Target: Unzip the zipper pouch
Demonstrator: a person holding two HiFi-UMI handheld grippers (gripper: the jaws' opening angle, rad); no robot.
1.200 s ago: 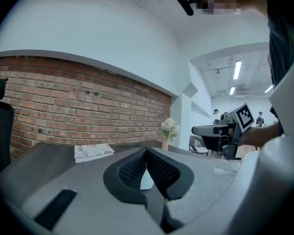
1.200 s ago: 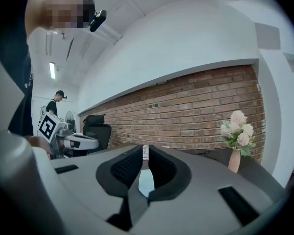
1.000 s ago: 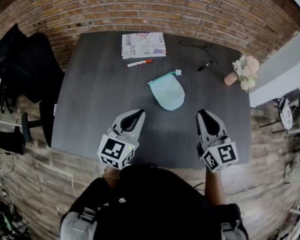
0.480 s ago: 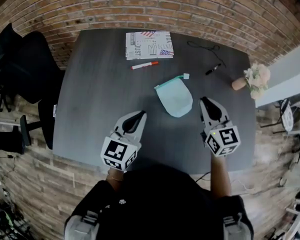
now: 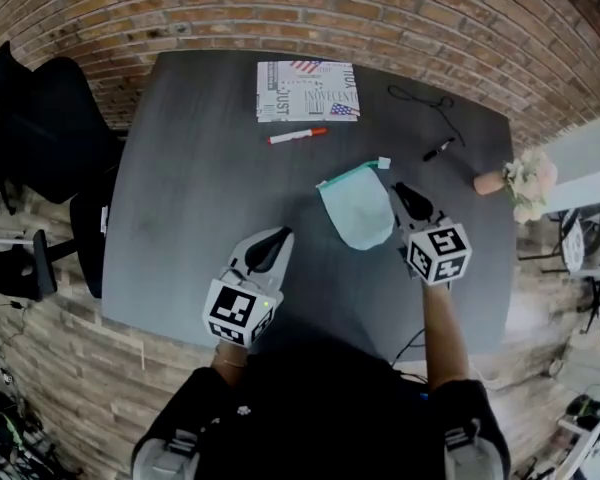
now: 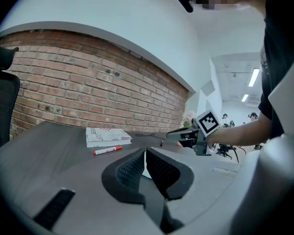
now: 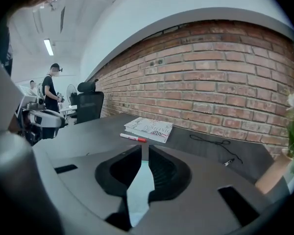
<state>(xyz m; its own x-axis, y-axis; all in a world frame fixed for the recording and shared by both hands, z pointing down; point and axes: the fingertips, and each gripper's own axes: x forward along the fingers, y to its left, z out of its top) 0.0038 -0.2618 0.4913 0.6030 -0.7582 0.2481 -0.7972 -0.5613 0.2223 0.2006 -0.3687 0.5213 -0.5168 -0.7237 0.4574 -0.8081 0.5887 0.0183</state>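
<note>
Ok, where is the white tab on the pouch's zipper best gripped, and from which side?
Probably grip the white tab at the zipper's right end on the teal pouch, coming in from the right: it sticks out past the pouch's corner, clear of the fabric.

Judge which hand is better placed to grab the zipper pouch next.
Probably right. The right tongs lie beside the pouch, near its zipper tab; their jaws have just been opening, nothing between them. The left tongs are shut and farther off.
</note>
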